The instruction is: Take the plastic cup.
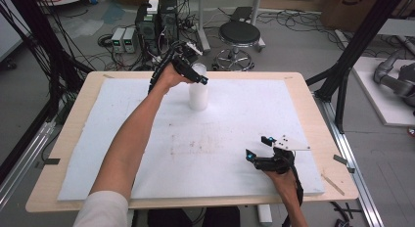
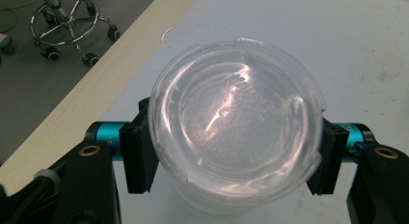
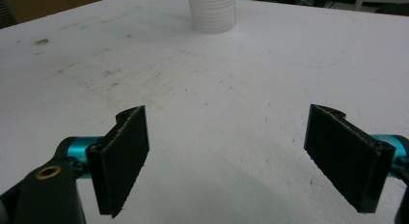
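Left claw (image 2: 234, 159) pinches the clear lidded cup (image 2: 236, 122), hiding its lower body; right claw (image 3: 241, 161) rests spread.

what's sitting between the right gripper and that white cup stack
Nothing visible. The right gripper sits with its jaws open over bare white foam board, and only open board lies between it and the cup stack at the far side. The left gripper is clamped on the stack's clear lid.
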A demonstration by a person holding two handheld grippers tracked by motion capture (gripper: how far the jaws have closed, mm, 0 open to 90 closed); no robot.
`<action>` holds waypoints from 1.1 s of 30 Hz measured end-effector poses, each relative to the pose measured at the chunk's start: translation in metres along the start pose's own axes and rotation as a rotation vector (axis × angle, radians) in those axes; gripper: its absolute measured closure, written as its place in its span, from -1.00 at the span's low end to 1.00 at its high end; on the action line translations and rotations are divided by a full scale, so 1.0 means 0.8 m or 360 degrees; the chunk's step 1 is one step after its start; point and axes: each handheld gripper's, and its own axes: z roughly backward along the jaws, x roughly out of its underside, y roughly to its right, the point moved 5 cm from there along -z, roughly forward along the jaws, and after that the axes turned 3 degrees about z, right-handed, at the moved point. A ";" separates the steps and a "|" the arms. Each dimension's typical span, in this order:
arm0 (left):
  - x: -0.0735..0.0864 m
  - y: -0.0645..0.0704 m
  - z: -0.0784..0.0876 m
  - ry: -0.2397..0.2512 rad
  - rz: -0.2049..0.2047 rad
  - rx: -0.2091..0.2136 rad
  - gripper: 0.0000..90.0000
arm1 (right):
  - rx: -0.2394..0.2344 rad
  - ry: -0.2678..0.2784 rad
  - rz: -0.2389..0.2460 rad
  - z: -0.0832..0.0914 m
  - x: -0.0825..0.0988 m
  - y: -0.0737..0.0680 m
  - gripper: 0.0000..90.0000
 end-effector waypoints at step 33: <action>-0.075 0.020 0.128 0.0215 -0.0098 -0.0087 -0.16 | 0.0007 0.0006 0.0006 0.001 0.000 0.000 -0.64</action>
